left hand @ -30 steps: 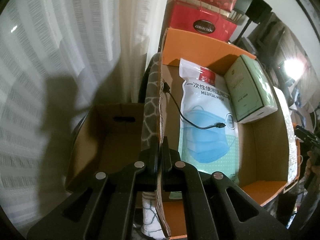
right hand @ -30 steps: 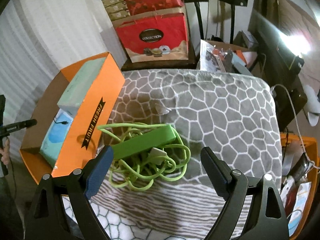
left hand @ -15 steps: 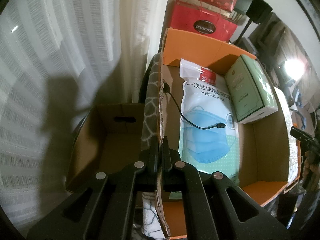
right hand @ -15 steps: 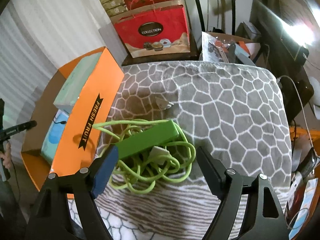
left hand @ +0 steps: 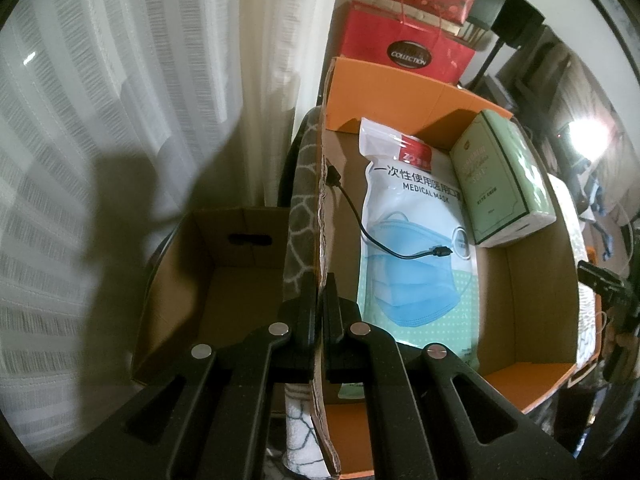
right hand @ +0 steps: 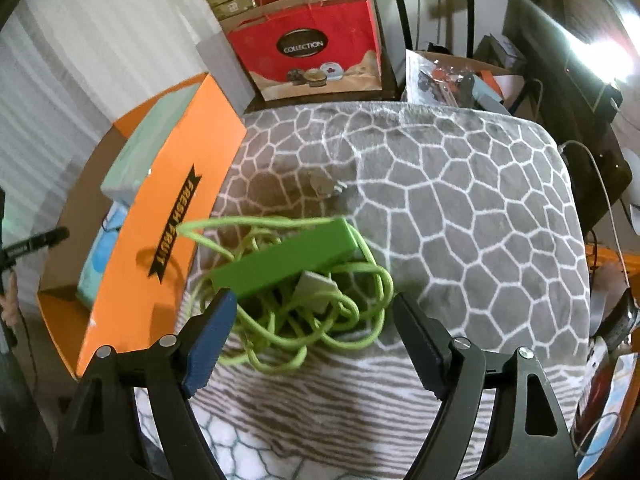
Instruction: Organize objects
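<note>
You are pinching the orange box's (left hand: 384,92) wall with your left gripper (left hand: 319,300), your right gripper (right hand: 310,320) fingers spread around the green cable bundle (right hand: 296,276) at lower centre.

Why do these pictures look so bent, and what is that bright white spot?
Both views are fisheye, so edges curve. Left wrist view: a lamp glares at right, and a dark shadow falls on the curtain. Right wrist view: glare at top right, green cable slightly blurred.

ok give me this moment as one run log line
left gripper: shut on orange box wall | right gripper: open over green power strip and cord on blanket | strip not yet gripped
</note>
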Demonstrator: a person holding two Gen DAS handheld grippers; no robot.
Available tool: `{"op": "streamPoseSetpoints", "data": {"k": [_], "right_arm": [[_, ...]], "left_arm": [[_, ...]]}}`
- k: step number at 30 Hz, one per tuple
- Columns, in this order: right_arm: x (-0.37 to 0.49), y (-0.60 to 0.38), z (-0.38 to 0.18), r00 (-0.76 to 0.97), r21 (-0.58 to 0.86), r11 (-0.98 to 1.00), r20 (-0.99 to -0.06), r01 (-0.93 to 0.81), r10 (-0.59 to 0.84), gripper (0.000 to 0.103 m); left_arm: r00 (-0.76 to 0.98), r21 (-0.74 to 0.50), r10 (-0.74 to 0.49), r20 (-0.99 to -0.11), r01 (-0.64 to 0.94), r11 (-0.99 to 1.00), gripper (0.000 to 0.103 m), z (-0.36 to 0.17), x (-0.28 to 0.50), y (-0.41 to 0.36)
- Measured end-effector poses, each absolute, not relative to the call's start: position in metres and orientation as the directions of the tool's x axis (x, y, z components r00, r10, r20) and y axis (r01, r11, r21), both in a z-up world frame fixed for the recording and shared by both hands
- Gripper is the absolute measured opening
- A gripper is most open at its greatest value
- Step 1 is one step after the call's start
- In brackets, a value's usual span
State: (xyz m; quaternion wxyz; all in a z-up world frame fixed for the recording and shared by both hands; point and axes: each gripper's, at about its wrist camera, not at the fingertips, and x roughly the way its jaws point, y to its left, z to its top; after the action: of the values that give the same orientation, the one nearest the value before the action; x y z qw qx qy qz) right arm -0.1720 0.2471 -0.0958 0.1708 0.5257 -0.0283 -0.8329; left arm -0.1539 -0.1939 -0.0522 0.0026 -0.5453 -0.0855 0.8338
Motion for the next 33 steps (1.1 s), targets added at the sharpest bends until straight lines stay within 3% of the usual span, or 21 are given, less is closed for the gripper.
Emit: {"op": "streamPoseSetpoints", "data": {"k": [11,15,33], "right_arm": [[-0.180,0.249,-0.096,-0.404,0.276,-0.934,-0.846,0.227,-0.348,0.075],[-0.188,0.235,-0.094,-0.396,0.257,-0.933,-0.852,0.253,-0.342,0.084],[-0.219,0.204,-0.119,-0.292,0.292,-0.945,-0.900,0.146,-0.323,0.084]], "left_arm": [[-0.404,-0.142,0.094,-0.910,0.091,-0.986,0.002,-0.052,-0.154,-0.195],[-0.404,-0.143,0.094,-0.910,0.092,-0.986,0.002,-0.052,-0.154,-0.194],[-0.406,-0.142,0.093,-0.909,0.092,-0.986,0.002,-0.052,-0.154,-0.195]]}}
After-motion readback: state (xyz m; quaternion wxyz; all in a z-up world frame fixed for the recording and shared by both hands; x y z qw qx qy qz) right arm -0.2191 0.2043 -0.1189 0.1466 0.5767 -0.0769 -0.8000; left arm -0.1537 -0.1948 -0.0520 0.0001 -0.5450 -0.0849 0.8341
